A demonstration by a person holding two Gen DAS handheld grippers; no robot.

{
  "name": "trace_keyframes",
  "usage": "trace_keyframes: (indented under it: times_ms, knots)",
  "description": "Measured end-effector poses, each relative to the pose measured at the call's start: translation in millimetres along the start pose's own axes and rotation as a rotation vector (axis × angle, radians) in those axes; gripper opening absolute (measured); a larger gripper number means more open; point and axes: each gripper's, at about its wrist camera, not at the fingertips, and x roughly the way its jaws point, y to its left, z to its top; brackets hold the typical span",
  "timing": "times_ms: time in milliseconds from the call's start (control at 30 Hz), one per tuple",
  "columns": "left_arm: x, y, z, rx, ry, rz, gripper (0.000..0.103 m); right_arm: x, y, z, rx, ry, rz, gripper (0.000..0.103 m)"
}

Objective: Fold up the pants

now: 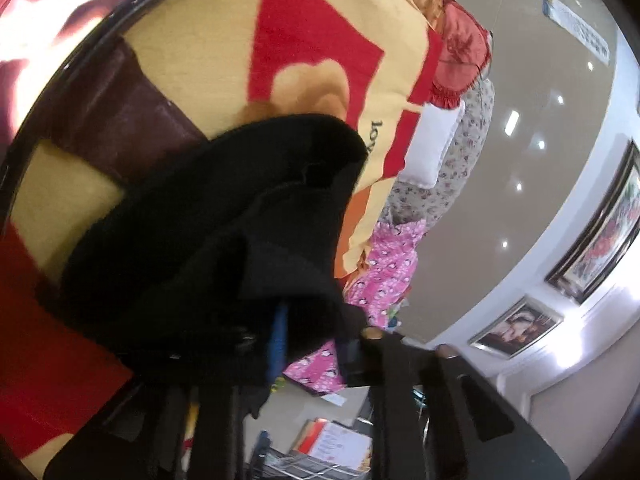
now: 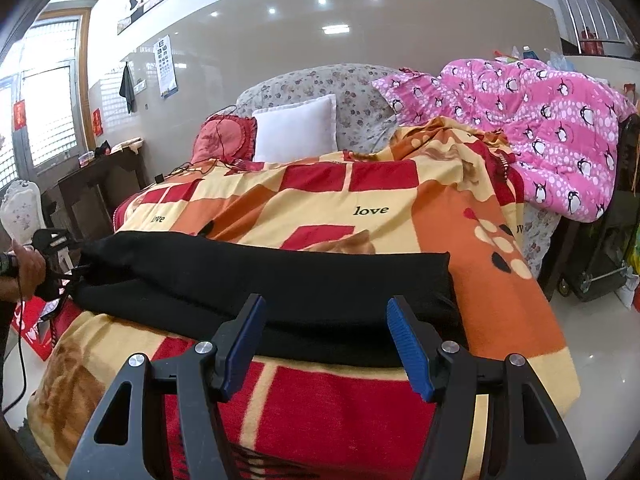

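1. Left wrist view: left tool (image 1: 280,332) clenched on a bunched end of the black pants (image 1: 208,216), blue pad barely showing through the cloth. Fabric thick, soft, limp; drapes and sags toward 7 o'clock over the checked blanket (image 1: 320,20). Likely light, not slippery, nothing fragile.

2. Right wrist view: right tool (image 2: 326,344) released, blue pads apart, hovering just short of the near edge. Pants (image 2: 280,284) stretched flat across the bed from 9 to 3 o'clock. Best hold: the free end near 3 o'clock, pinching both layers at the hem corner.
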Motion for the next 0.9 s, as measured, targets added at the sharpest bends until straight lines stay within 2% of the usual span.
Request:
trace_keyframes:
  times_ms: [133, 200, 267, 367, 400, 467, 567, 600, 700, 833, 900]
  knots:
    - [-3, -11, -22, 0.143, 0.018, 0.053, 0.008, -12, -6, 8, 0.014, -0.025, -0.021, 0.068]
    - [-3, -16, -31, 0.258, 0.014, 0.11, 0.008, -21, -16, 14, 0.049, -0.048, -0.039, 0.077]
    - [-1, -17, -37, 0.343, 0.006, 0.173, 0.008, -27, -28, 20, 0.101, -0.058, -0.04, 0.079]
    - [0, -32, -55, 0.552, -0.075, 0.286, 0.006, -31, -50, 28, 0.218, -0.05, -0.004, 0.079]
    - [0, -41, -65, 0.655, -0.116, 0.328, 0.006, -31, -60, 30, 0.28, -0.042, 0.022, 0.079]
    - [3, -53, -81, 0.792, -0.169, 0.388, 0.006, -29, -78, 31, 0.405, -0.015, 0.074, 0.079]
    - [7, -73, -109, 1.038, -0.324, 0.5, 0.006, -20, -108, 26, 0.613, 0.021, 0.152, 0.079]
    - [7, -77, -115, 1.075, -0.347, 0.505, 0.006, -12, -121, 21, 0.705, 0.052, 0.181, 0.081]
    - [0, -78, -115, 1.058, -0.358, 0.488, 0.006, 15, -143, 6, 0.897, 0.167, 0.246, 0.078]
    - [0, -78, -109, 1.038, -0.365, 0.484, 0.006, 35, -146, -8, 0.957, 0.244, 0.271, 0.066]
    - [2, -77, -105, 1.032, -0.366, 0.489, 0.006, 41, -141, -11, 0.944, 0.263, 0.294, 0.058]
